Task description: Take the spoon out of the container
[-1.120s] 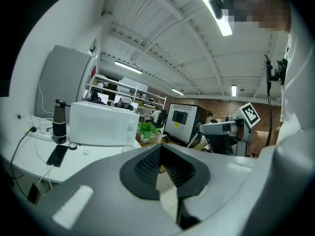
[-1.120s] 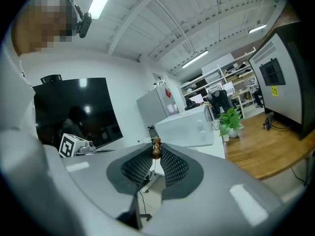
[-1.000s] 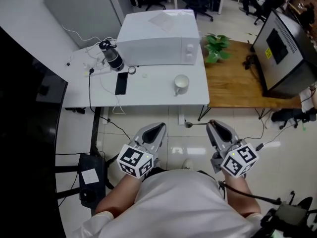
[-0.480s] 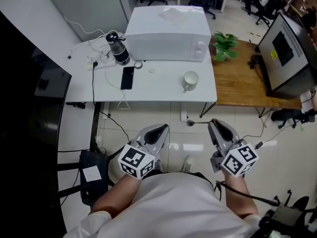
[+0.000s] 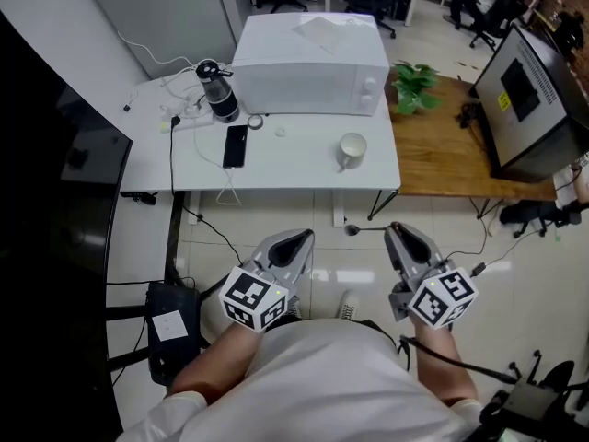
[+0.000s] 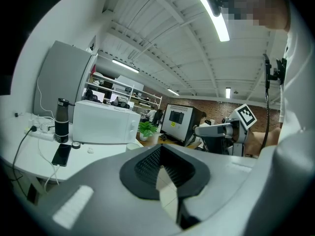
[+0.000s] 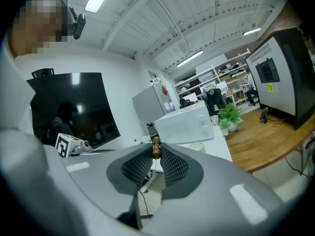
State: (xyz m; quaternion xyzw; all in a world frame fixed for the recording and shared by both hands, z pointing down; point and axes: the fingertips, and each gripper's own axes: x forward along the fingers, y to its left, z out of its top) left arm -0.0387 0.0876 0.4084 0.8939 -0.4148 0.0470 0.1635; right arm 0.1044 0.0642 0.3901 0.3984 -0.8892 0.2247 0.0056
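Standing well back from the white worktop (image 5: 294, 168), the person holds both grippers low in the frame, over the tiled floor. The left gripper (image 5: 302, 236) has its fingers drawn together at the tips, with nothing between them. On the worktop, upper middle of the head view, sit a dark bottle (image 5: 217, 91), a black phone (image 5: 235, 145), a white microwave (image 5: 308, 58) and a white mug (image 5: 352, 147), probably the container.

The right gripper (image 5: 396, 230) has its fingers narrowed onto a brown wooden knob (image 7: 156, 149), probably the end of the spoon's handle. If so, the spoon is already out, and the next move calls for a steady pinch and a place to set it down. If not, the mug must first be reached.

Whatever is below the knob is hidden under the fingers. The mug's inside is too small to read. A thin rod (image 5: 352, 230) left of the right fingers may be the spoon or floor clutter.
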